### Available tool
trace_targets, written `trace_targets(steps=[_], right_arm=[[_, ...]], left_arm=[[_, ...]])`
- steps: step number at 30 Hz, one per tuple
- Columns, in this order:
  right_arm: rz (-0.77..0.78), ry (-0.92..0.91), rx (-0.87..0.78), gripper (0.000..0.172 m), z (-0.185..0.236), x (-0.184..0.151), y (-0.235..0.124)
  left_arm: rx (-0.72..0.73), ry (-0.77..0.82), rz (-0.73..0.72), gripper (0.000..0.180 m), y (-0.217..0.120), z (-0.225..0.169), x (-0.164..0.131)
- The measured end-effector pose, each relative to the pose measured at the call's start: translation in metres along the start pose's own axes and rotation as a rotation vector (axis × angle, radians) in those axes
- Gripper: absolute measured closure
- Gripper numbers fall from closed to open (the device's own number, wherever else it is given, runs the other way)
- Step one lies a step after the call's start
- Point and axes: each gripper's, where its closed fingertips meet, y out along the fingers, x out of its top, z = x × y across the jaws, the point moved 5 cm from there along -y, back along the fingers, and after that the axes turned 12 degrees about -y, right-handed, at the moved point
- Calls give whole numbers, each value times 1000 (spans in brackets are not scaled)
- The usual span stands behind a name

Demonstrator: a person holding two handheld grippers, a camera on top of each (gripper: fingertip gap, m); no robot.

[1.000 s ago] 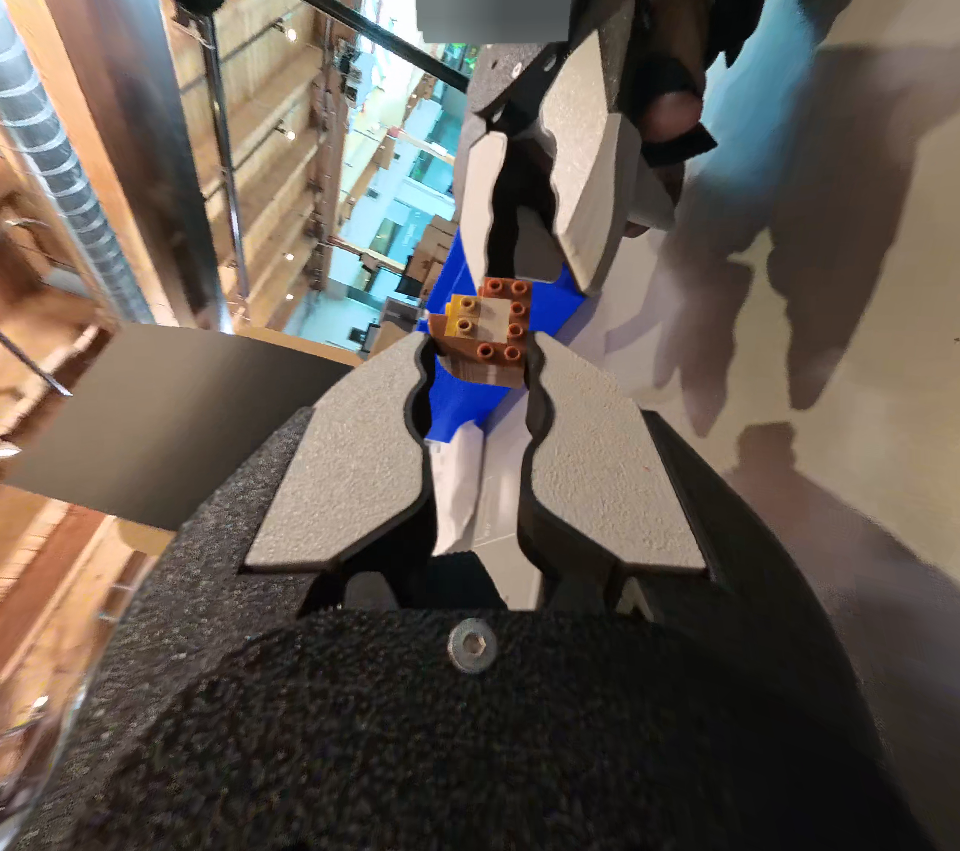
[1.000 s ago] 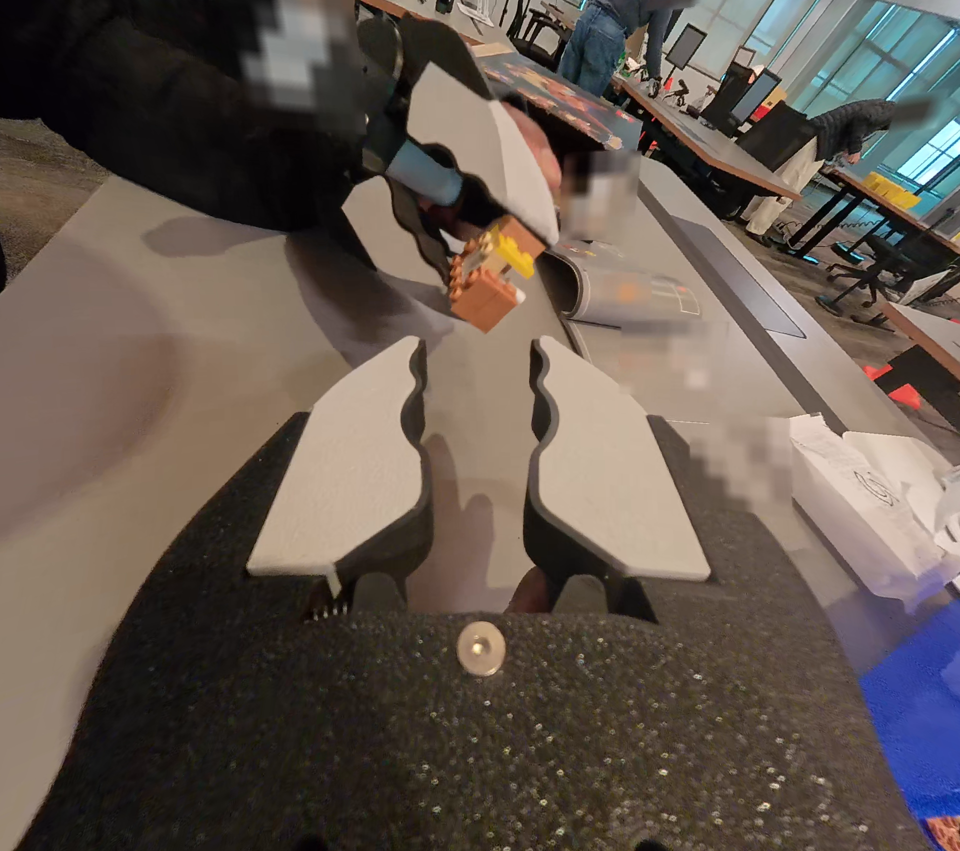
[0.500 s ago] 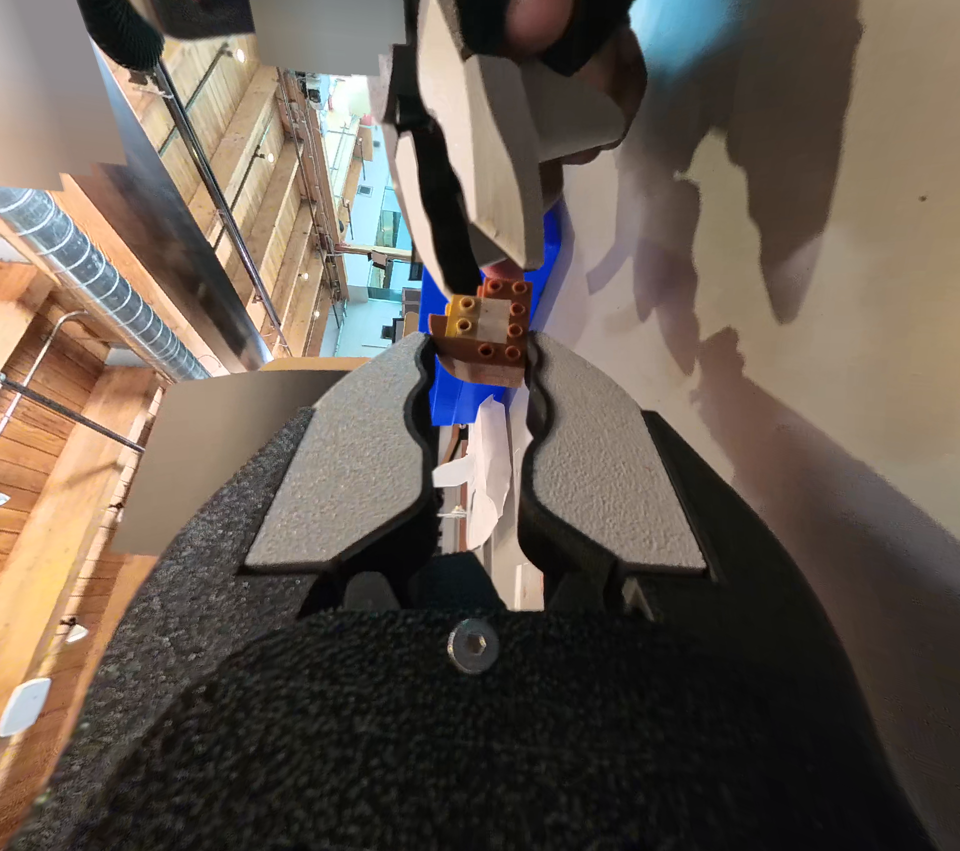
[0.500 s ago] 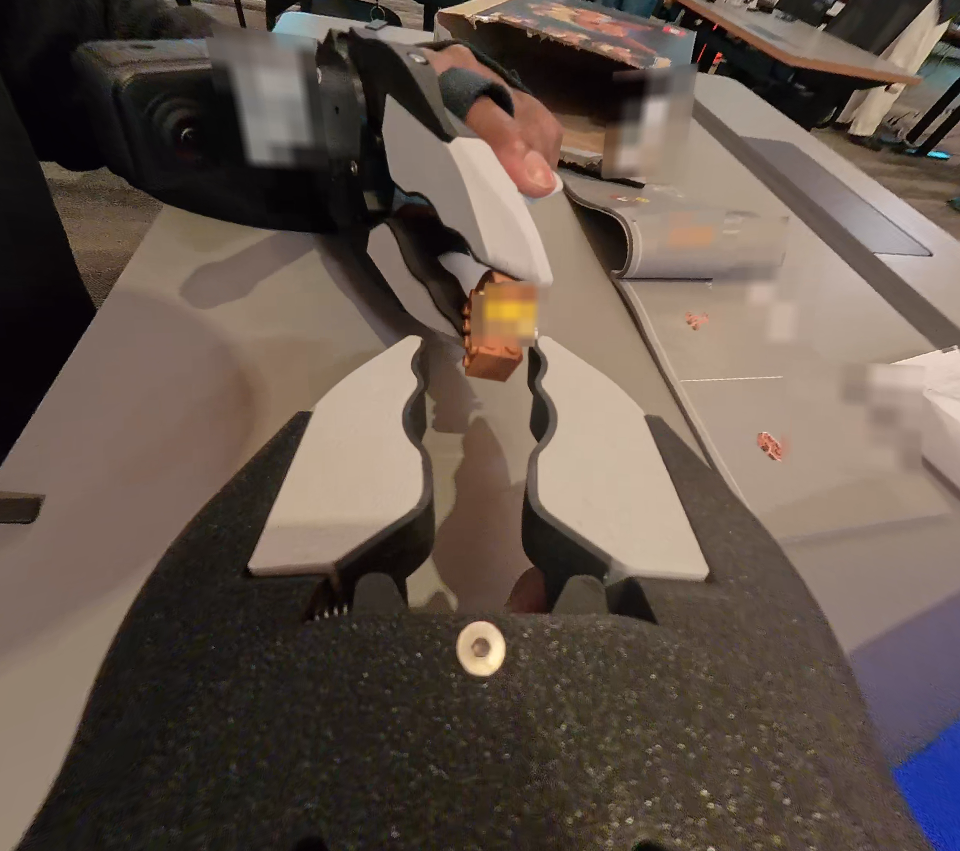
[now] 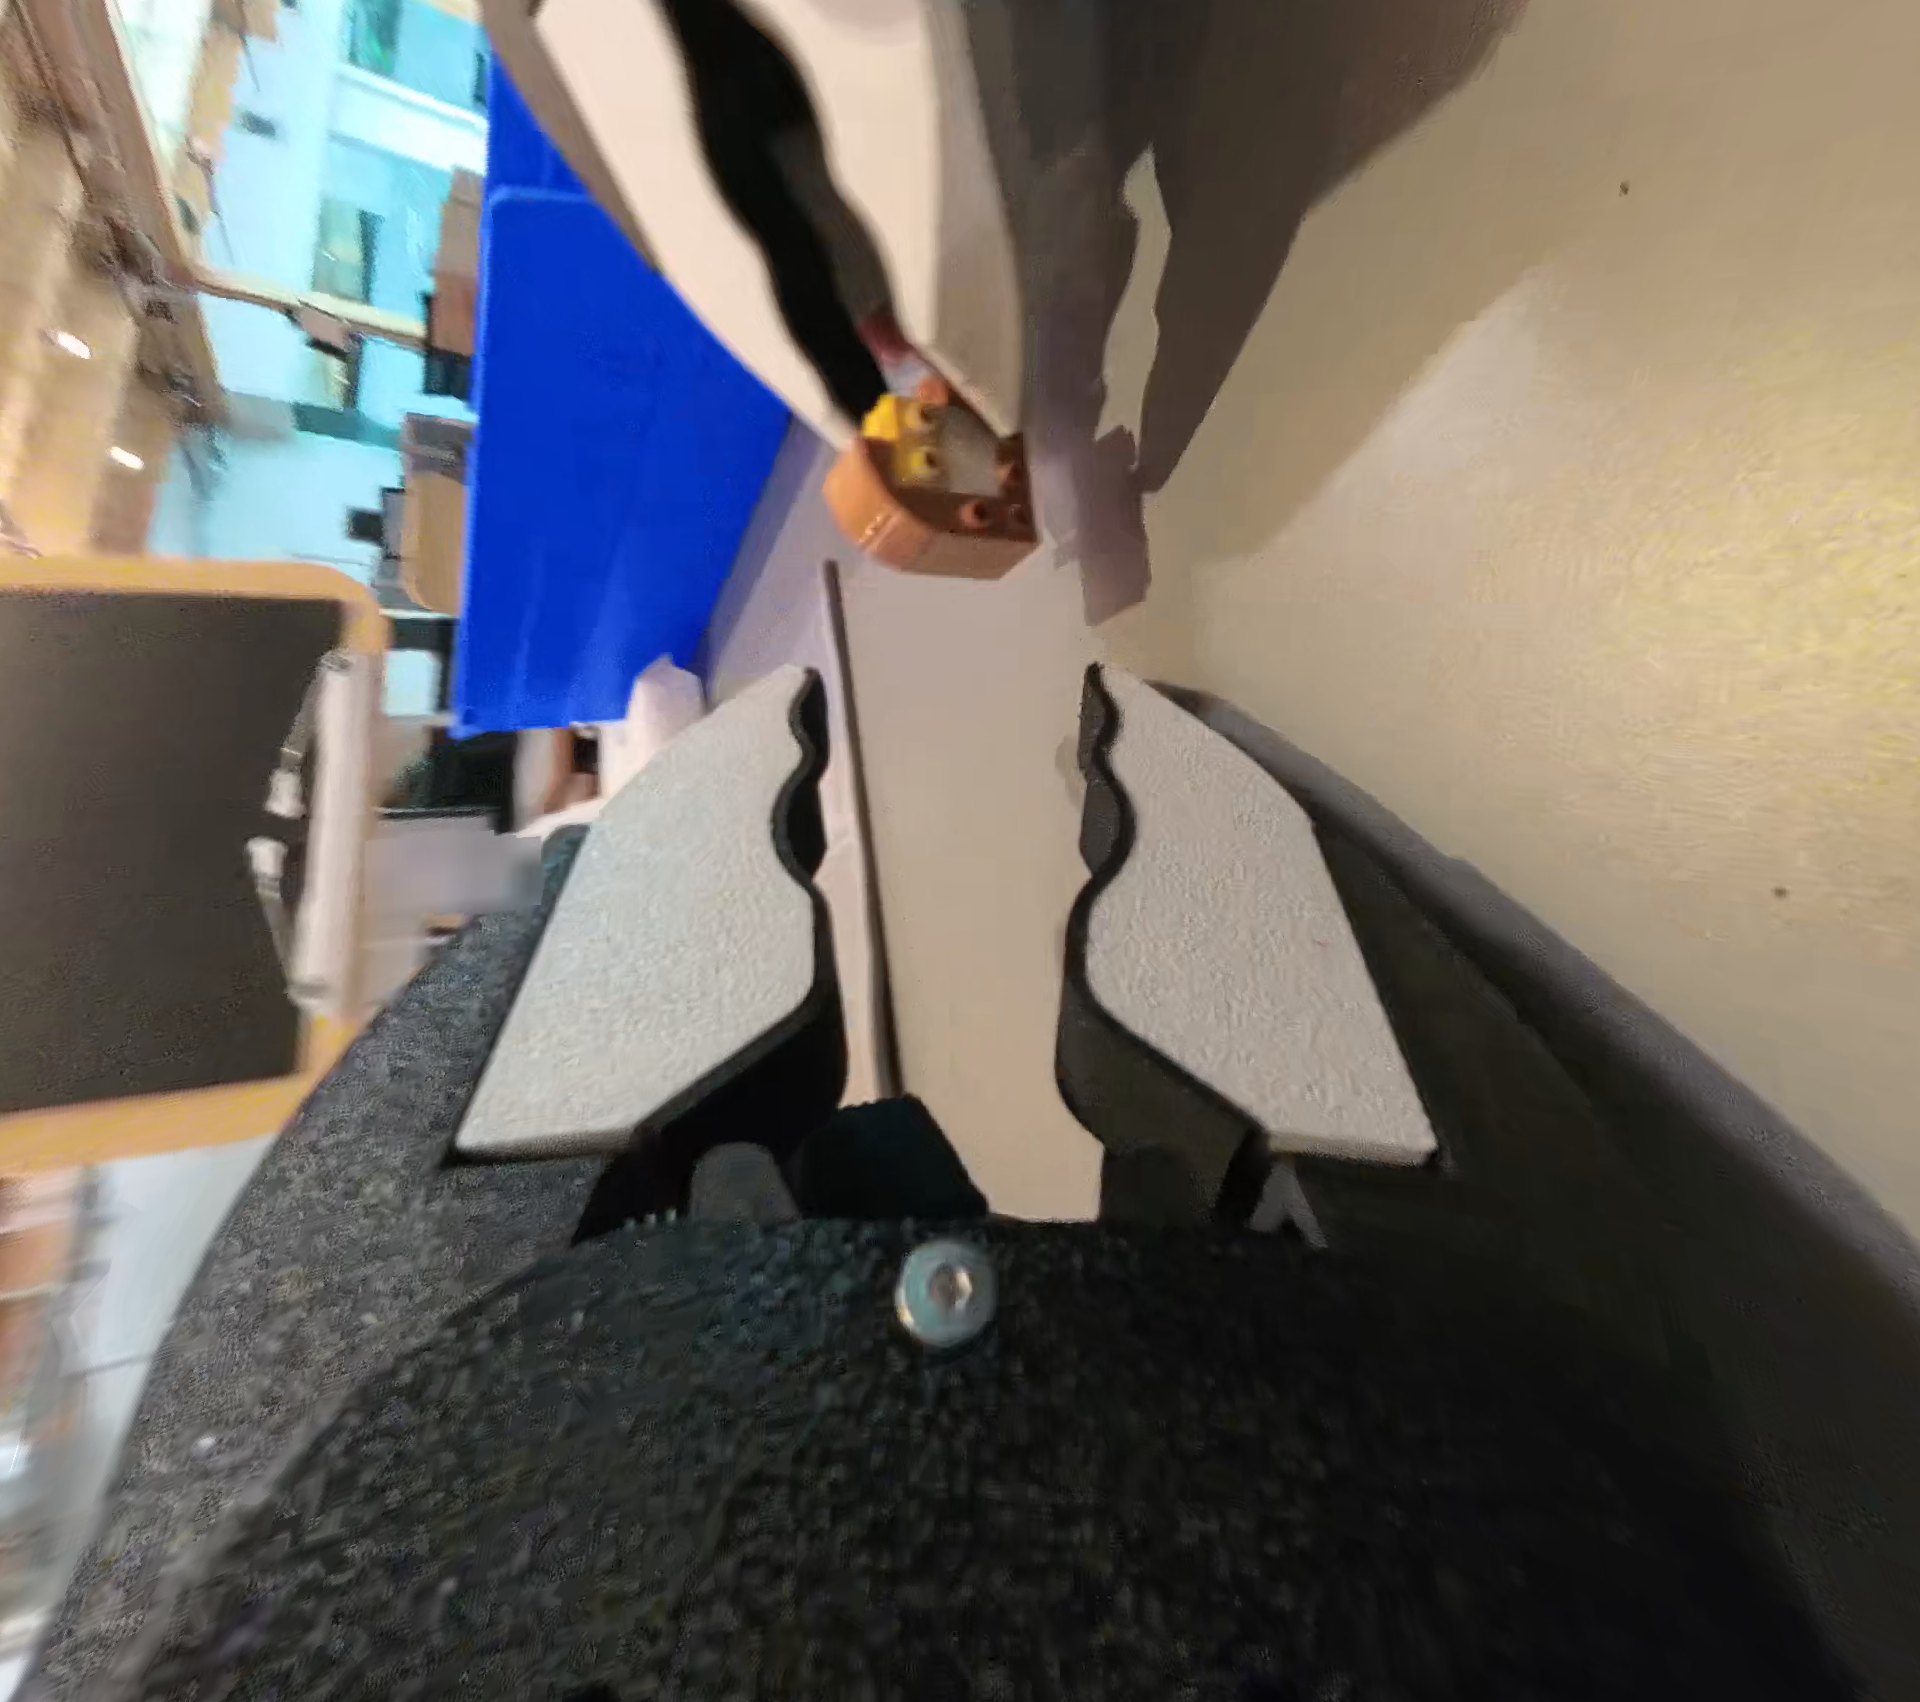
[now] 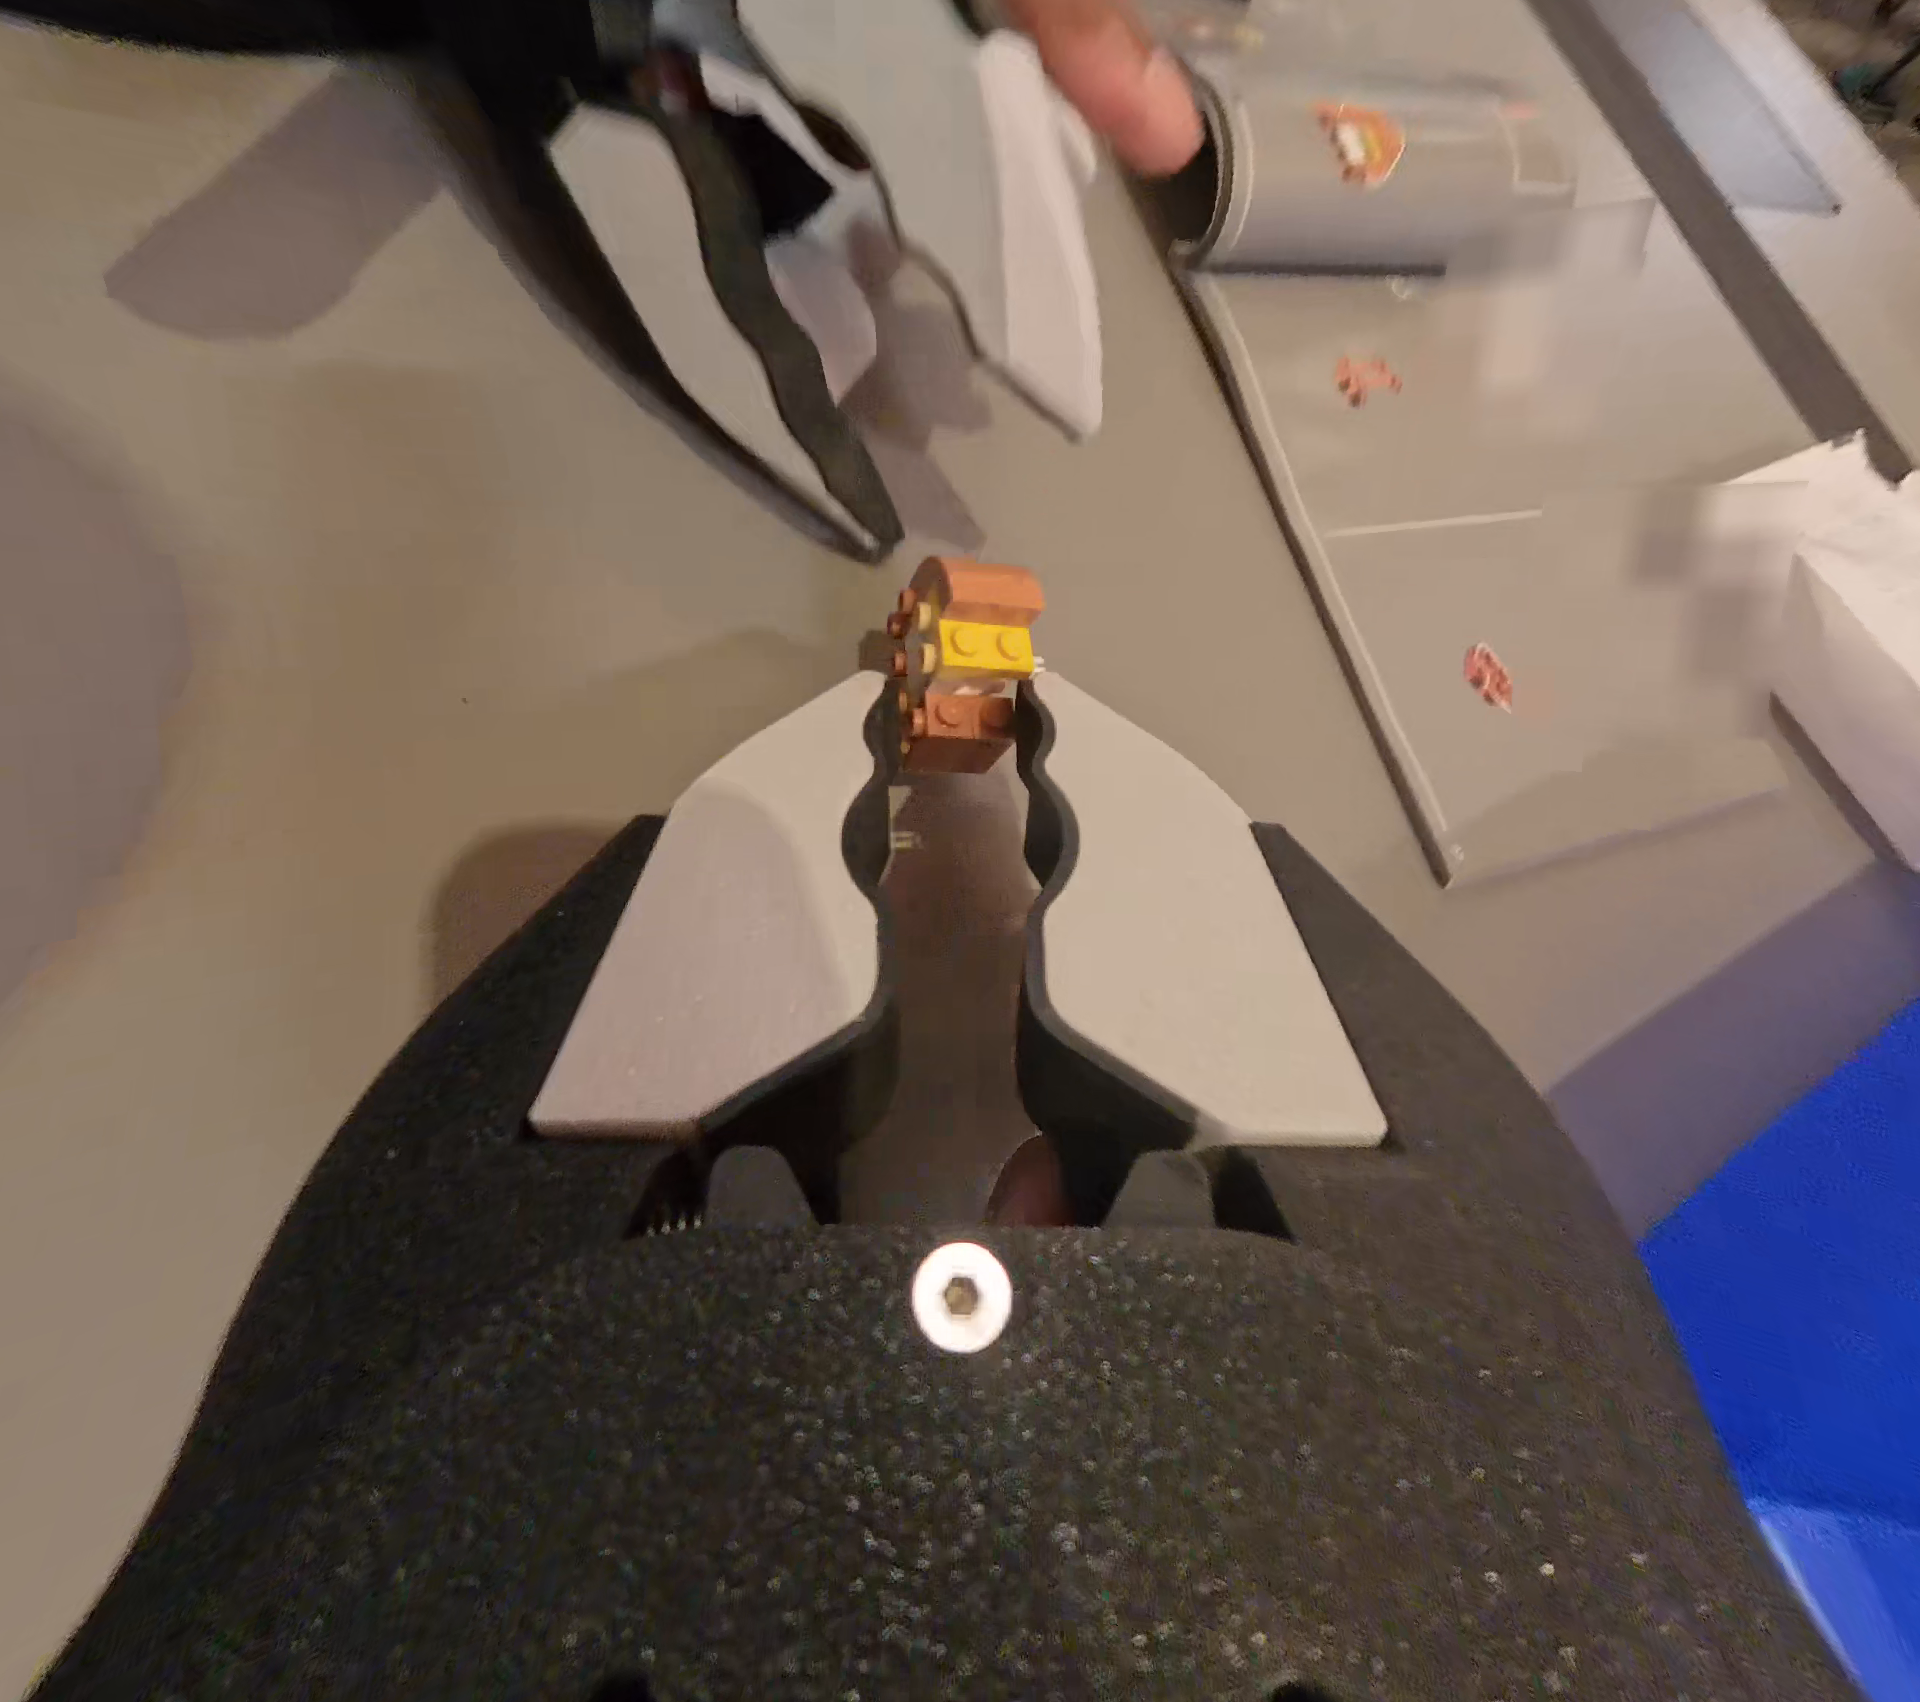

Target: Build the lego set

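Observation:
A small lego assembly (image 6: 966,665) of brown and yellow bricks sits between the fingertips of my right gripper (image 6: 951,707). Both pads press on its lower brown part, and it is held above the grey table (image 6: 416,613). My left gripper (image 5: 951,696) is open and empty, with only table showing between its fingers. In the right wrist view the left gripper (image 6: 966,468) hangs open just beyond the assembly, not touching it. In the left wrist view the right gripper (image 5: 935,426) holds the assembly (image 5: 935,499) a short way ahead of my left fingertips.
An open instruction booklet (image 6: 1403,198) lies on the table at the far right. Small loose brown pieces (image 6: 1486,676) lie near it. A white box or paper (image 6: 1860,665) is at the right edge. A blue bin (image 5: 603,457) stands beside the table. Both grippers' tips are close together, under 4 cm apart.
The left gripper held the assembly and has opened and let it go. The right gripper has closed on it. The two grippers have drawn a little apart.

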Motion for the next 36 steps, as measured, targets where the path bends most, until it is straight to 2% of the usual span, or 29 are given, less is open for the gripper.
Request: trace_targets(steps=[3,7,11,15,18,21,24,27,30,32,36], right_arm=[[73,-17,17,150,3,-7,6],[82,-46,39,148,7,-8,6],[75,-32,62,137,7,-9,5],[54,-16,48,119,2,-6,-1],[-131,17,-15,127,-8,23,-24],[-328,5,-179,133,-29,50,-65],[-384,-15,-401,140,-68,49,-116],[-303,25,-514,143,-112,23,-160],[-108,92,-496,146,-155,-22,-181],[22,65,-458,147,-179,-50,-182],[338,-128,-205,143,-204,-101,-152]], left_arm=[[5,-150,-28,136,-4,11,-2],[10,-278,-9,136,1,15,-6],[-15,-337,4,138,7,9,-7],[13,-396,-2,137,6,16,-7],[56,-456,-36,138,1,26,-5],[94,-534,-101,138,-3,35,-1],[120,-602,-161,139,-6,42,4],[124,-632,-191,139,-7,43,7],[117,-624,-185,140,-5,41,9],[107,-615,-177,140,-3,38,9],[91,-619,-167,140,1,35,7]])
